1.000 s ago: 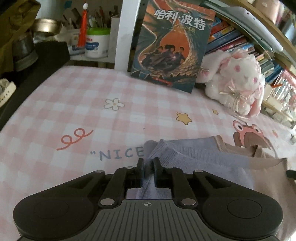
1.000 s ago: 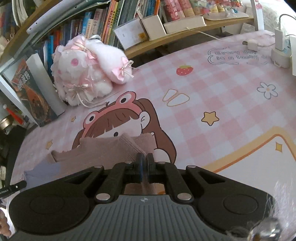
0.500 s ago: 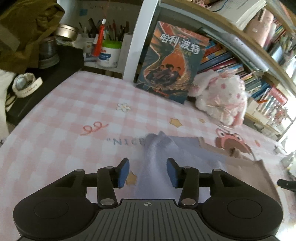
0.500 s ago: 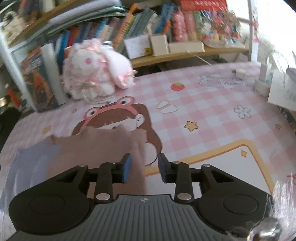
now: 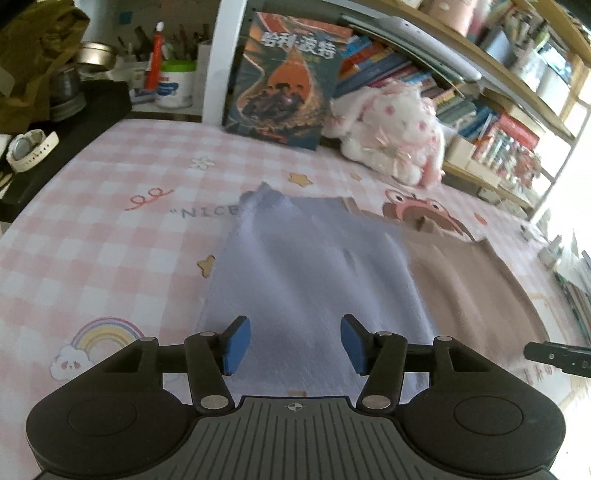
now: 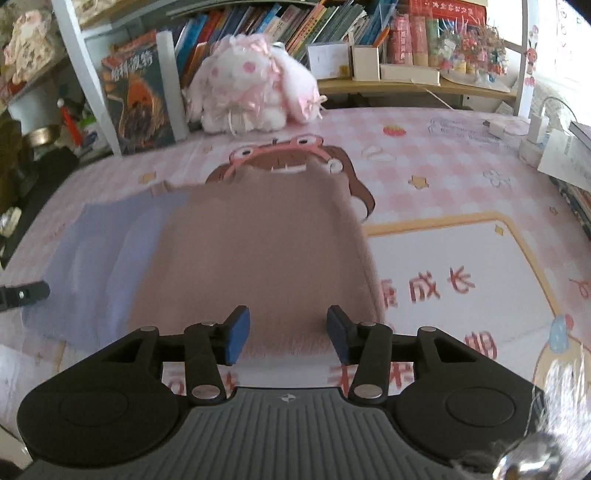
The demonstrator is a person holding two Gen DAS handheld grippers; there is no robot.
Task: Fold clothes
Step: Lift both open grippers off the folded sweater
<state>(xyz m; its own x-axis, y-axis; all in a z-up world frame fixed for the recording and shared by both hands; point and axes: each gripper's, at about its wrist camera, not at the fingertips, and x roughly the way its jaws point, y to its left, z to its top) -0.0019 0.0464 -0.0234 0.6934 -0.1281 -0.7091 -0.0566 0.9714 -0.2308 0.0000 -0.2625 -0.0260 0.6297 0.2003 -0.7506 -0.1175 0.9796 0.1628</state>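
The garment (image 5: 317,266) lies flat on the pink checked mat (image 5: 110,229), right in front of you. One half is soft purple-blue and the other half is dusty brown (image 6: 258,251), and both look fuzzy, like knit cloth. The purple part has a few gentle wrinkles, and its far corner pokes up in a small peak near the word "NICE" printed on the mat.

Your left gripper (image 5: 293,345) hangs over the near edge of the purple half. Its two blue pads are spread wide and hold nothing. Your right gripper (image 6: 286,334) hangs over the near edge of the brown half, and its pads are spread wide too, with nothing between them. (In each view, the tip of the other gripper peeks in from the side.)

The mat is smooth and full of little drawings: stars, a rainbow (image 5: 103,332), a flower, and a cartoon girl in a frog hat (image 6: 291,155), partly covered by the far edge of the brown half.

Past the garment, a fluffy white and pink plush bunny (image 5: 391,129) sits at the back of the mat. Just beside it, a big dark book (image 5: 284,77) stands upright against a white post. Behind them are shelves packed with books (image 6: 295,26). Off to the left, on a dark surface, lies a white watch (image 5: 29,151). On the far right of the mat sit white chargers (image 6: 532,129) and their cables.
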